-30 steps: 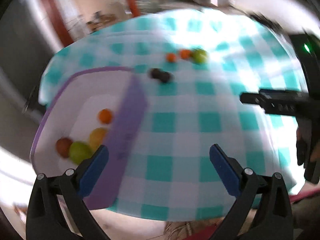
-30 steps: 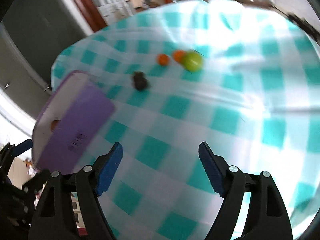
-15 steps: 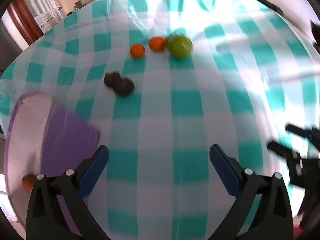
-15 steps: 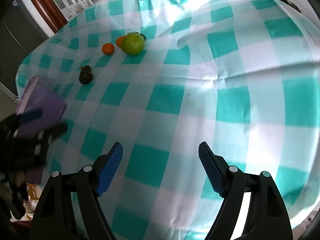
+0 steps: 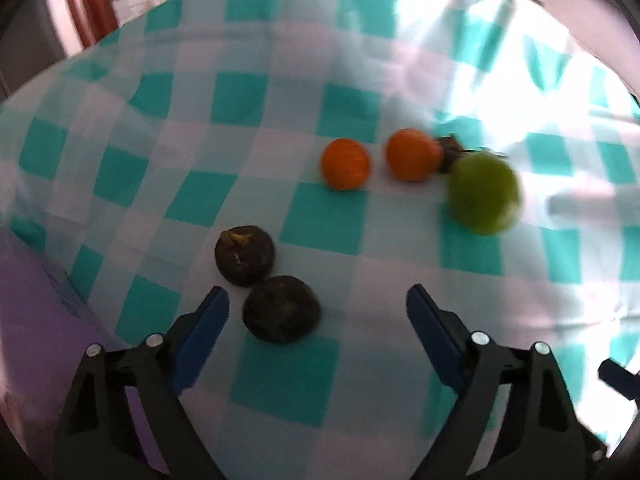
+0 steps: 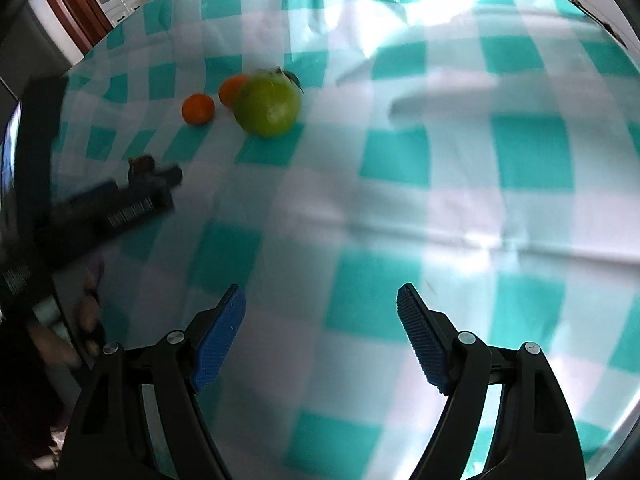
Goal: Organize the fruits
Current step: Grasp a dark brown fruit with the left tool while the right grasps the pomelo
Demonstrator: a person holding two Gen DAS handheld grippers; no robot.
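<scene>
In the left wrist view my left gripper [image 5: 316,300] is open and empty, low over the checked cloth. A dark round fruit [image 5: 281,309] lies just inside its left finger, a second dark fruit [image 5: 245,255] right behind it. Farther off lie two small oranges [image 5: 345,163] [image 5: 412,154] and a green apple [image 5: 484,193]. In the right wrist view my right gripper [image 6: 322,304] is open and empty above bare cloth. The green apple [image 6: 267,105] and oranges [image 6: 197,108] lie far ahead to the left; the left gripper [image 6: 116,204] reaches in from the left.
The purple bin [image 5: 36,320] shows at the left edge of the left wrist view. The teal and white checked tablecloth [image 6: 400,200] has folds and wrinkles at the far right. A wooden door frame [image 5: 88,8] stands beyond the table.
My left gripper has moved forward, away from the purple bin, down close to the two dark fruits. My right gripper has come a little closer to the apple.
</scene>
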